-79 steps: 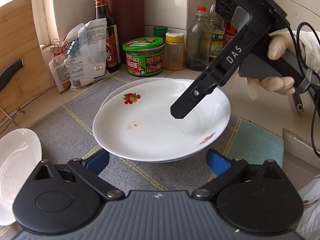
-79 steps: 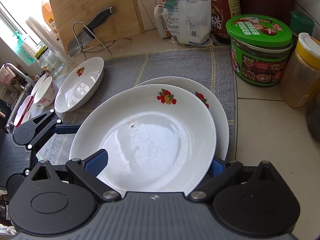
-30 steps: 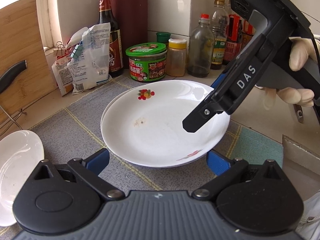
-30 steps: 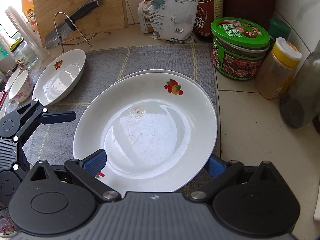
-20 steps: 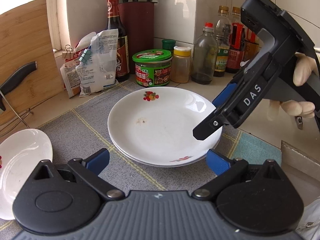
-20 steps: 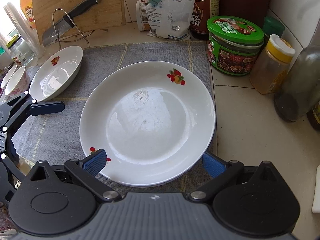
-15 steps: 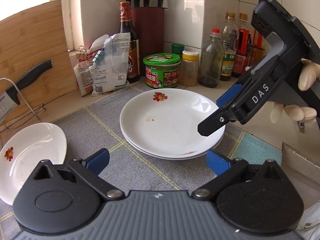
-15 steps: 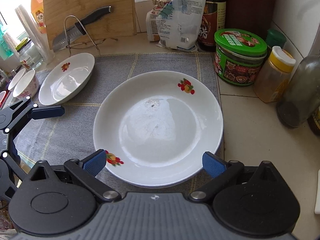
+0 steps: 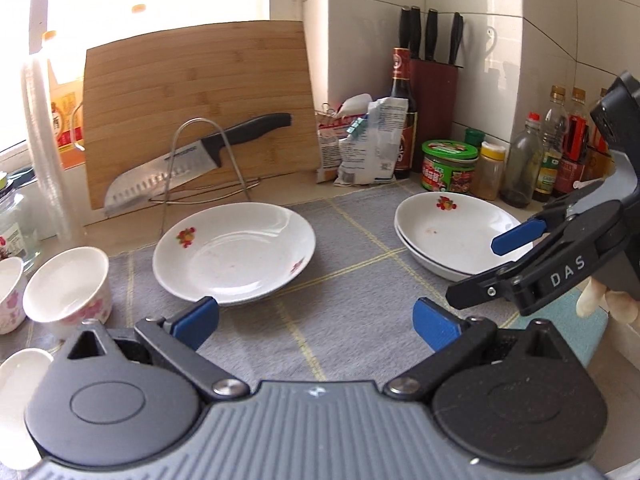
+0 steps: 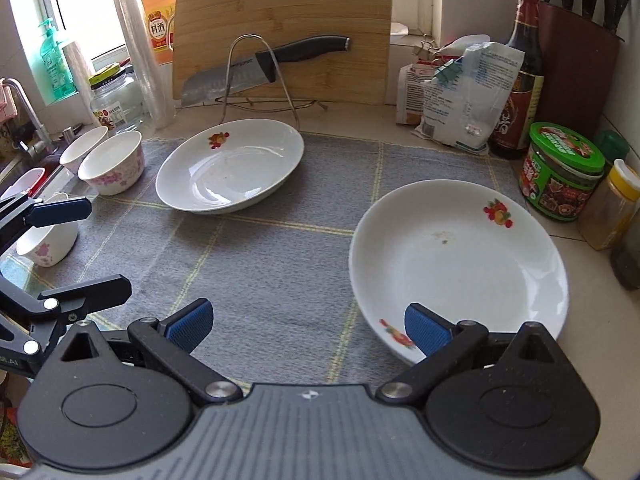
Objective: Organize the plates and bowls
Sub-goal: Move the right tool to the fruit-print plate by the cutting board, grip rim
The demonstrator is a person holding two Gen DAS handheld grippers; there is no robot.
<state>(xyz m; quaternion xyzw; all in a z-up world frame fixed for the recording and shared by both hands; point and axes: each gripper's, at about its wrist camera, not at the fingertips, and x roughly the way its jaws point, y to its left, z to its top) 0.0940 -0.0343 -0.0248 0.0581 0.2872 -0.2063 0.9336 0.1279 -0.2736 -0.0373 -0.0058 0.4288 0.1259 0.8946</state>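
Two white plates with fruit prints lie stacked (image 9: 456,236) (image 10: 460,268) on the right of the grey mat (image 10: 280,264). A third such plate (image 9: 234,254) (image 10: 230,170) lies alone, further left. White bowls with pink flowers (image 9: 68,292) (image 10: 112,162) stand at the mat's left edge. My left gripper (image 9: 316,324) (image 10: 76,248) hangs open over the mat, just short of the single plate. My right gripper (image 10: 308,328) (image 9: 486,270) is open too, its right finger over the near rim of the stack. Neither holds anything.
A bamboo cutting board (image 10: 280,28) leans at the back with a knife (image 10: 248,68) on a wire stand. Jars (image 10: 560,172), bottles (image 9: 520,160), bags and a knife block (image 9: 434,84) line the back right. A faucet and sink (image 10: 20,120) are far left.
The plate that was raised between the fingers now lies on the other plate. Both grippers have pulled back from the stack, and the left one has swung left toward the single plate.
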